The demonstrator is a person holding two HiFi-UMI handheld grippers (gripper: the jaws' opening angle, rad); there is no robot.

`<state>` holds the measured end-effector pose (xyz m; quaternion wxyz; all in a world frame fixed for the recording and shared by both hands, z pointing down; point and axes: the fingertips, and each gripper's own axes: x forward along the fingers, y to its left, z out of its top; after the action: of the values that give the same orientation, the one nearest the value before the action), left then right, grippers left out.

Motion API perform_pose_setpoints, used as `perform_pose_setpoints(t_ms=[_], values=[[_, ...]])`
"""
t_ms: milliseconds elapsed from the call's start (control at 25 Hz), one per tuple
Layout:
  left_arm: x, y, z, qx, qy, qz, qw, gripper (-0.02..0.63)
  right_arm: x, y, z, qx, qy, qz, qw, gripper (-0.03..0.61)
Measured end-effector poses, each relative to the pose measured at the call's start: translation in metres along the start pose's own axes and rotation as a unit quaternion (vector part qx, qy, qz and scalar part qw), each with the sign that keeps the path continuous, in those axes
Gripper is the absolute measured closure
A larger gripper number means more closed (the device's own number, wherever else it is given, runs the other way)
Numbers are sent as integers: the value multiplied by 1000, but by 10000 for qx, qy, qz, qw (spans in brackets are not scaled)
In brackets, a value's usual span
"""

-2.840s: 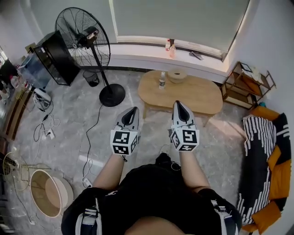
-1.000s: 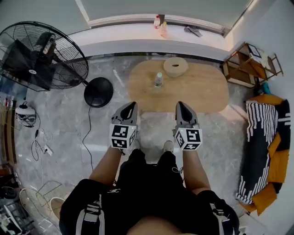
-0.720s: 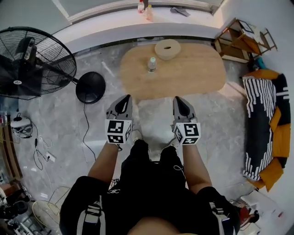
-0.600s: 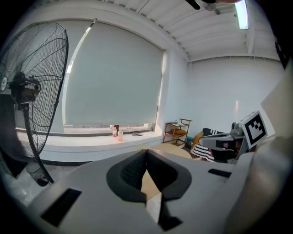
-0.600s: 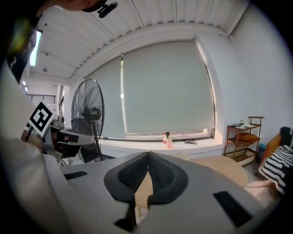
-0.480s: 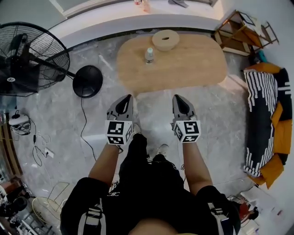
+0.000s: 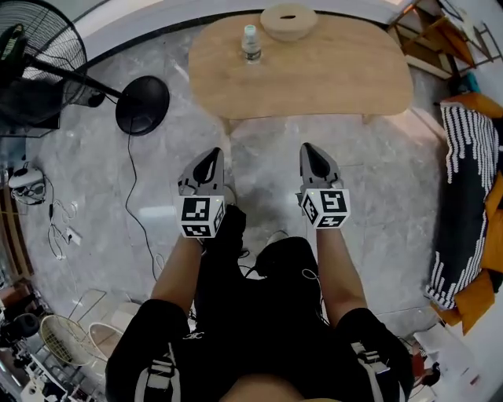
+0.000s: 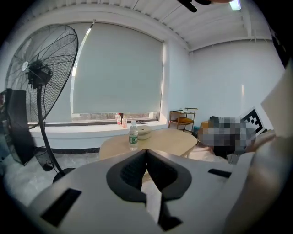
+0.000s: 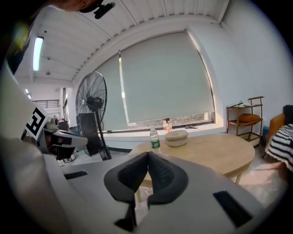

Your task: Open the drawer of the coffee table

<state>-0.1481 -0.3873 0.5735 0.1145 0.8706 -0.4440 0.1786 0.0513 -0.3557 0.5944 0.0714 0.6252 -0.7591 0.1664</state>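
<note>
My left gripper (image 7: 211,156) and right gripper (image 7: 310,150): both jaw pairs pressed together, nothing between them. Both point to 12 o'clock at the coffee table (image 7: 338,74), apart from its near edge. I cannot make out its drawer. On top: bottle (image 7: 250,42) at 11 o'clock, round dish (image 7: 288,20) at 12.

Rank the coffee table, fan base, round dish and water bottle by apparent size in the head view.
1. coffee table
2. fan base
3. round dish, not far behind; it sits higher, nearer the camera
4. water bottle, seen almost from above
</note>
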Motion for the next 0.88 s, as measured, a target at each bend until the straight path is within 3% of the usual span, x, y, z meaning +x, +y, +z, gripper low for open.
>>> perform_pose_setpoints(t_ms=[400, 640, 880], values=[[101, 23, -187, 482, -581, 462, 9961, 592, 77, -62, -201, 28, -774, 133, 9969, 561], [126, 18, -249, 202, -713, 704, 9948, 592, 97, -84, -264, 188, -834, 380, 9956, 561], [147, 8, -281, -129, -428, 711, 9965, 592, 100, -117, -298, 1325, -668, 646, 9868, 561]])
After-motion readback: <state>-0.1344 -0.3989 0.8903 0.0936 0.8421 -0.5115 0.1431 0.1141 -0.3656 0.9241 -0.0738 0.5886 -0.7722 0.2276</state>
